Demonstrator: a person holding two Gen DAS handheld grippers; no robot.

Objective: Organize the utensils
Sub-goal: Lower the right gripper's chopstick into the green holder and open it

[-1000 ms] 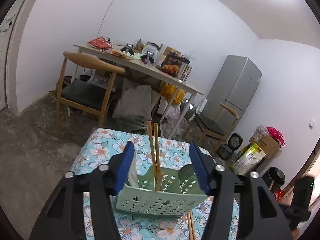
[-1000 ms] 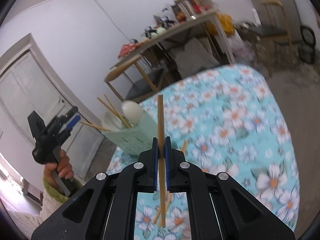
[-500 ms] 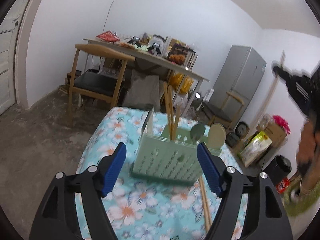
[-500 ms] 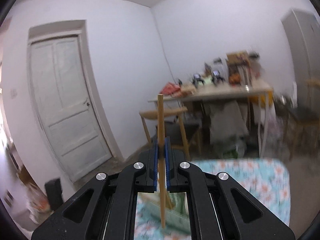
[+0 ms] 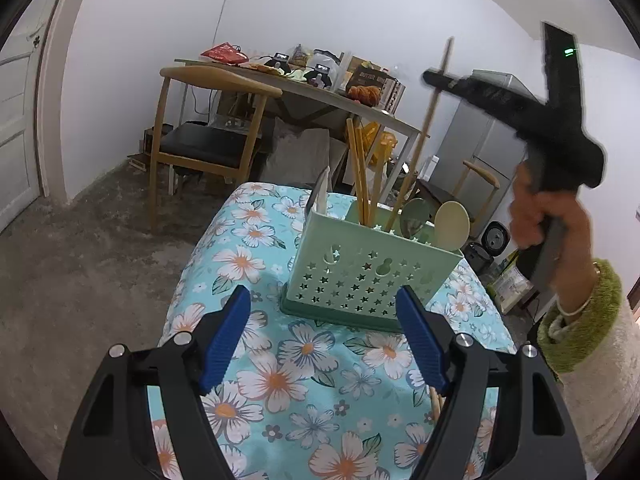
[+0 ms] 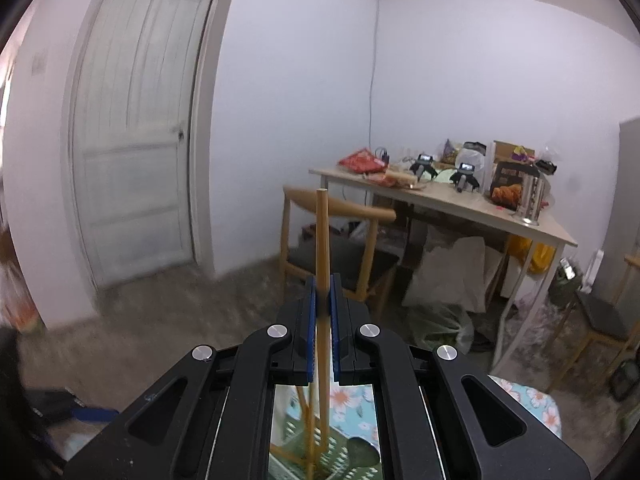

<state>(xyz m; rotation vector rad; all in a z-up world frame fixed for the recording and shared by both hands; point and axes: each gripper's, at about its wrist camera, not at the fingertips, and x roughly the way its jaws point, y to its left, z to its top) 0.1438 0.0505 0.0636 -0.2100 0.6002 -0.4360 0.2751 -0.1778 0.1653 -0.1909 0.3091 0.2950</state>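
Note:
A pale green utensil caddy (image 5: 368, 276) with star holes stands on the floral tablecloth (image 5: 304, 360). It holds wooden chopsticks (image 5: 360, 176), a green spoon (image 5: 414, 216) and a cream spoon (image 5: 452, 224). My left gripper (image 5: 322, 304) is open just in front of the caddy, with nothing between its blue pads. My right gripper (image 6: 322, 300) is shut on one upright chopstick (image 6: 322, 240). In the left wrist view that chopstick (image 5: 424, 128) slants down into the caddy's back compartment, with the right gripper (image 5: 440, 80) above it. The caddy (image 6: 296, 456) shows below the right jaws.
Loose chopsticks (image 5: 436, 400) lie on the cloth beside my left gripper's right finger. Beyond the small table stand a wooden chair (image 5: 208, 136), a cluttered dining table (image 5: 320, 88) and a grey fridge (image 5: 488, 140). A white door (image 6: 136, 140) is at the left wall.
My left gripper has let go of the caddy, opened wider and drawn back, and the caddy now stands on the cloth. My right gripper rolled upright and carried its chopstick over the caddy.

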